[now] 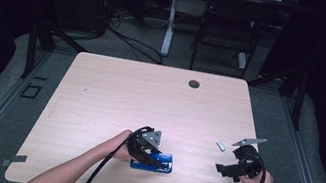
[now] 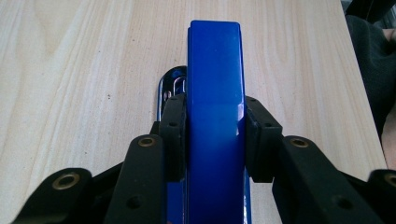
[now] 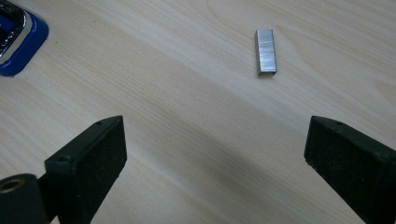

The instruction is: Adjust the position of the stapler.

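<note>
A blue stapler (image 1: 154,162) lies on the wooden table (image 1: 149,99) near its front edge. My left gripper (image 1: 146,150) is shut on it: in the left gripper view both black pads (image 2: 173,133) press the sides of the stapler's blue top (image 2: 215,93), and its chrome base (image 2: 168,86) shows beneath. A small silver strip of staples (image 1: 221,145) lies to the right of the stapler; in the right gripper view the strip (image 3: 265,57) rests on bare wood beyond the jaws. My right gripper (image 1: 224,170) is open, jaws wide apart with nothing between them, near the table's right front.
A round cable grommet (image 1: 194,84) sits near the table's far edge. A dark chair (image 1: 227,29) and a table leg with cables stand behind the table. In the right gripper view the stapler's blue and chrome end (image 3: 18,37) shows at the top left.
</note>
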`<state>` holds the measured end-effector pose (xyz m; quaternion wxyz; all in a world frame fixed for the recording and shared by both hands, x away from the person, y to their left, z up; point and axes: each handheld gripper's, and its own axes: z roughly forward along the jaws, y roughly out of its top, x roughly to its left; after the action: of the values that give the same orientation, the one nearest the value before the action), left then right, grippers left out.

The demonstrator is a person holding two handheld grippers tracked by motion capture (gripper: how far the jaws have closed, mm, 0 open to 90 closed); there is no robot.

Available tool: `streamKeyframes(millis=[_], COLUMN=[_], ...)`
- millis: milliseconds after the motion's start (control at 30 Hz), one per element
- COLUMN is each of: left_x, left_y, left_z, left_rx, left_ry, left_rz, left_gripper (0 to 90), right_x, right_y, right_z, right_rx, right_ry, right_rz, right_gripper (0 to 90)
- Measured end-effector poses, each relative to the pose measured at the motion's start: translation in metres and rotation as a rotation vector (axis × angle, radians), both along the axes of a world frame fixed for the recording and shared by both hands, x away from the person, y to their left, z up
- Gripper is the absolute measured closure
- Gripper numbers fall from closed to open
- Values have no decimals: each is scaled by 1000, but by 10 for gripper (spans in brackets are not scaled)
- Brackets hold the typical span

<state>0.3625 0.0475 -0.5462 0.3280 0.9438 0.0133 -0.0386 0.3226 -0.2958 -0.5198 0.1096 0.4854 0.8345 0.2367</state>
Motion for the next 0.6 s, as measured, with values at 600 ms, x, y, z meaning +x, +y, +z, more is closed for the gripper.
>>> streamKeyframes(millis=[600], left_x=[-5], left_y=[-7], left_z=[-1], left_rx=[66], left_ry=[-18], left_rz=[89], left_gripper=[312], right_x=[0], right_y=[-1], right_z=[1], right_rx=[19], right_ry=[13], right_rz=[69], right_gripper=[87])
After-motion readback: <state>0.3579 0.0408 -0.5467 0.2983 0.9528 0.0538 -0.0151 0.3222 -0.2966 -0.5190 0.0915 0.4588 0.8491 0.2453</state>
